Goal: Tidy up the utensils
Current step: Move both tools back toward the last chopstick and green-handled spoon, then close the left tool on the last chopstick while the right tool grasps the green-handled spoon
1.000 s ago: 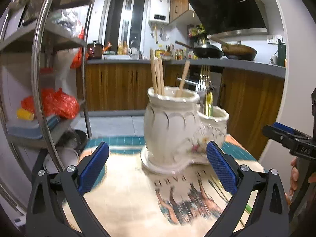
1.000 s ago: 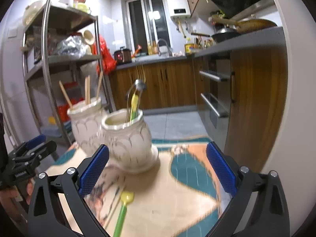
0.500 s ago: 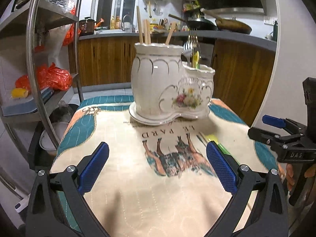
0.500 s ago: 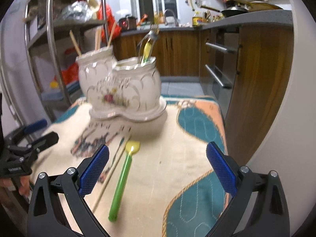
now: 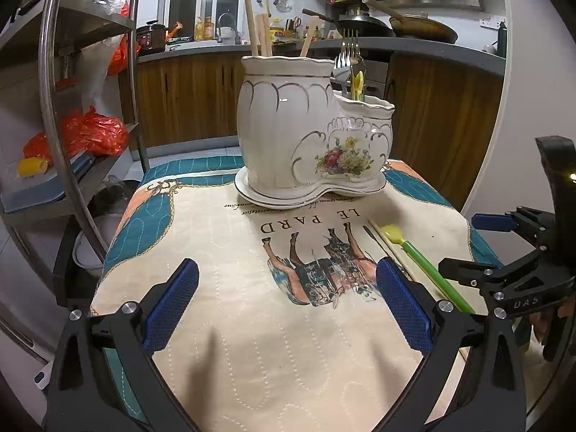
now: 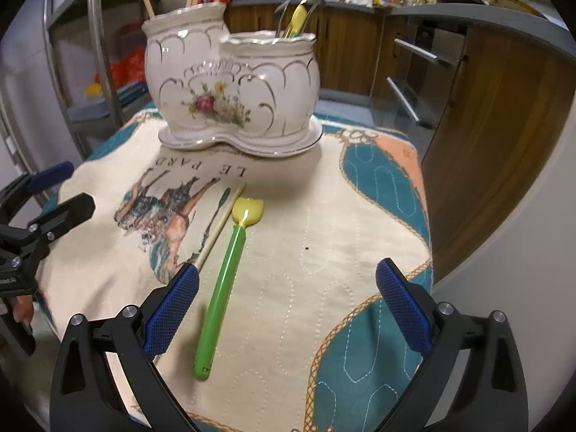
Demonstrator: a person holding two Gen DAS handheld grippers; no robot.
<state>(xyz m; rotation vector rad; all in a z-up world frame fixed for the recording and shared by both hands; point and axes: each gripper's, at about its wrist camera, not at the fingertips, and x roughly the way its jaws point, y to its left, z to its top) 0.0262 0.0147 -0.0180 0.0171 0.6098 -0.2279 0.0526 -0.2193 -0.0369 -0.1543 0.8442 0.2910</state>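
One ceramic utensil holder with two joined compartments is standing at the far end of the cloth-covered counter. The taller compartment is holding four wooden chopsticks; the shorter one is holding metal forks and a yellow-tipped utensil, the fork count unclear. Two loose items are lying side by side on the cloth in front of the holder: one green-handled spoon with a yellow head, and one wooden chopstick just to its left. The left gripper is hovering with fingers spread wide, gripping nothing. The right gripper is likewise gaping wide and empty, hanging above the spoon's handle.
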